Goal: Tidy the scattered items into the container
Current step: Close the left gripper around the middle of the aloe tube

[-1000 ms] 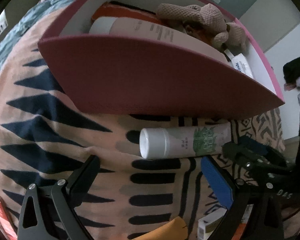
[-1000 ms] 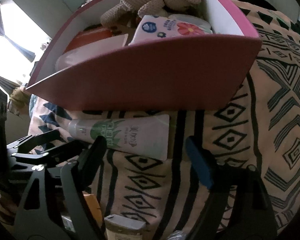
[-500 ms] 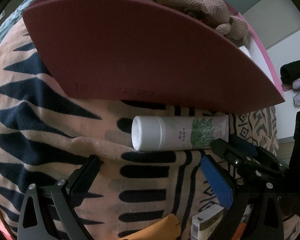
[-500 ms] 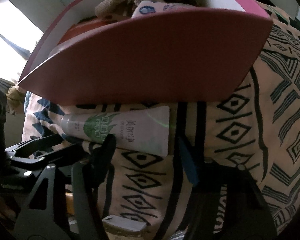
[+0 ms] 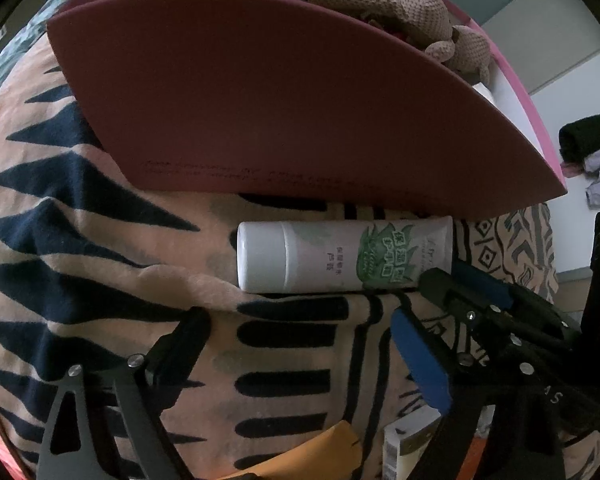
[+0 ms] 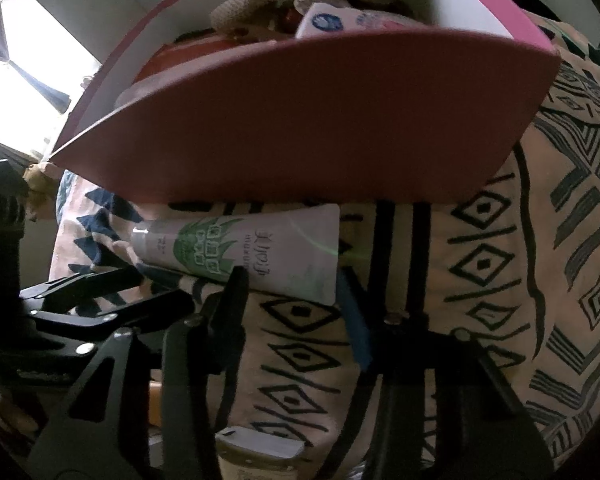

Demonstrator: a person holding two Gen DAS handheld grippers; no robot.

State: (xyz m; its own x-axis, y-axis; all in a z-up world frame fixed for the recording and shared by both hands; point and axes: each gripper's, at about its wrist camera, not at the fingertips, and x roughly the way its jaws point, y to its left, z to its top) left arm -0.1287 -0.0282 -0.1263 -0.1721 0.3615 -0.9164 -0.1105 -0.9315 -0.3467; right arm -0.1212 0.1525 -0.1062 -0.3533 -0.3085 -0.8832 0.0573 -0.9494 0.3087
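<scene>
A white tube [image 5: 340, 256] with a green leaf print lies on the patterned blanket, right against the near wall of the pink box [image 5: 284, 112]. My right gripper [image 6: 290, 286] reaches it from the right. Its jaws are closing, with the tube's [image 6: 252, 252] flat crimped end between the fingers; I see no firm press. My left gripper [image 5: 300, 332] stands wide with its jaws closing a little and nothing between them. The tube's cap lies just beyond its fingertips. In the left wrist view the right gripper [image 5: 444, 276] shows at the tube's end.
Inside the box [image 6: 300, 128] lie a knitted plush toy [image 5: 400, 0], a flowered pack [image 6: 340, 22] and other items. Near my fingers sit an orange item [image 5: 332, 452] and a small carton [image 5: 408, 444]. Folded clothes [image 5: 592, 152] lie off to the right.
The right gripper's fingers have drawn in around the tube's flat end. The left fingers have narrowed slightly. The box's near wall now fills more of both views and hides more of its contents.
</scene>
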